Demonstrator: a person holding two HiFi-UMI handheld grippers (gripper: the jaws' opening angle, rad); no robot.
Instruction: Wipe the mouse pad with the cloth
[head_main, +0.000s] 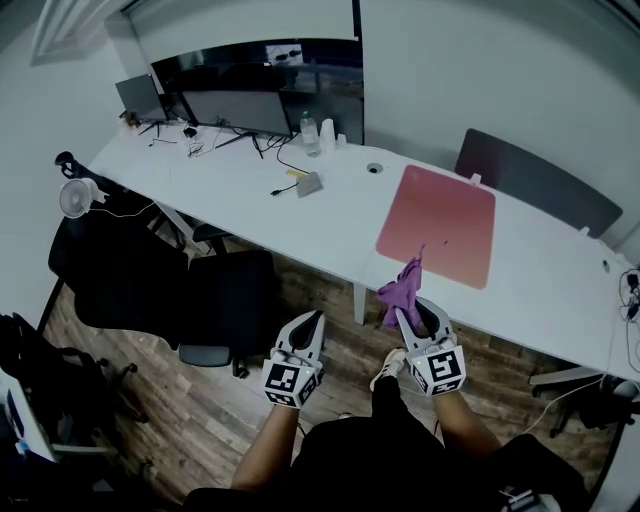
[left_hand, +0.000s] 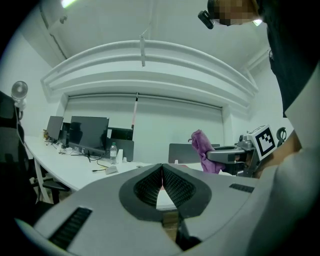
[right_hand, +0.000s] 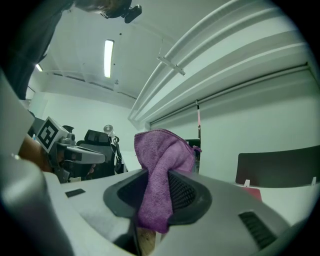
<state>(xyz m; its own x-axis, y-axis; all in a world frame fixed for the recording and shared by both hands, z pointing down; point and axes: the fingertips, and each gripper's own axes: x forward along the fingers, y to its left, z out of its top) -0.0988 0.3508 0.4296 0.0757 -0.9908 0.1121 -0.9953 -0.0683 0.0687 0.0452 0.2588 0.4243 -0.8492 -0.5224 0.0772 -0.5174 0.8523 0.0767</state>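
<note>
A pink mouse pad (head_main: 438, 224) lies flat on the long white desk (head_main: 250, 195), right of its middle. My right gripper (head_main: 417, 313) hangs below the desk's front edge, over the floor, shut on a purple cloth (head_main: 402, 290) that sticks up from its jaws toward the pad's near edge. In the right gripper view the cloth (right_hand: 161, 170) stands bunched between the pads. My left gripper (head_main: 308, 325) is beside it to the left, also off the desk, shut with nothing in it. In the left gripper view its jaws meet and the cloth (left_hand: 202, 148) shows at the right.
A black office chair (head_main: 195, 290) stands left of my grippers by the desk. Monitors (head_main: 235, 108), a laptop (head_main: 140, 97), a bottle (head_main: 309, 133), cables and a small grey object (head_main: 308, 184) occupy the desk's left part. A dark panel (head_main: 535, 180) rises behind the pad.
</note>
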